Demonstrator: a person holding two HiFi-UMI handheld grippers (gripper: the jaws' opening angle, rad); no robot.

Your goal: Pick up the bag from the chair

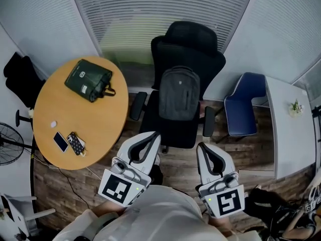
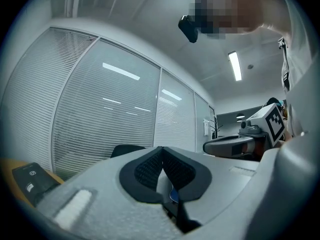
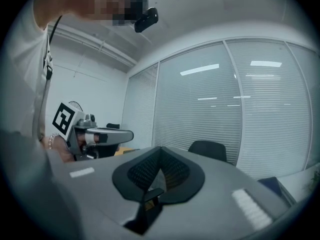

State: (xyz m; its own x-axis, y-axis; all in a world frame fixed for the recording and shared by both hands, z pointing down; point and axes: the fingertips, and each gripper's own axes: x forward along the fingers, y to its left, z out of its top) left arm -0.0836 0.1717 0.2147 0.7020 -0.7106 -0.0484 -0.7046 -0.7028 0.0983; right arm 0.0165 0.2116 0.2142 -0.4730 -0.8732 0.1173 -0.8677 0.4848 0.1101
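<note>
- Taking up the left of the room is the one round wooden table [image 1: 93, 122], and nothing on it belongs to this job.
- Dead ahead stands the black office chair [image 1: 188, 46]. With the blue chair [image 1: 241, 112] off to its right, I count two chairs.
- And there's the target: the grey backpack [image 1: 179, 93] sits upright on the black chair's seat, leaning against the backrest and well clear of both claws.
- It looks like soft fabric and fairly full, so I'd expect it to sag and swing, and it may be heavy enough to tug on a pinch grip.
- The best hold is probably a loop or strap at its top edge, though I can't make one out from here. Pinching the flat front panel would likely slip.
- A green bag [image 1: 89, 79] lies flat on the table, so that's two bags, but only one is on a chair.
- Now the two claws: the left gripper [image 1: 152, 136] and right gripper [image 1: 202, 147] hang low, side by side in front of the chair.
- Both have their jaws pressed together at the tips with nothing between them. They'll need to open before any grab.
- Smallest of all, two phones [image 1: 60, 141] lie side by side near the table's edge.
</note>
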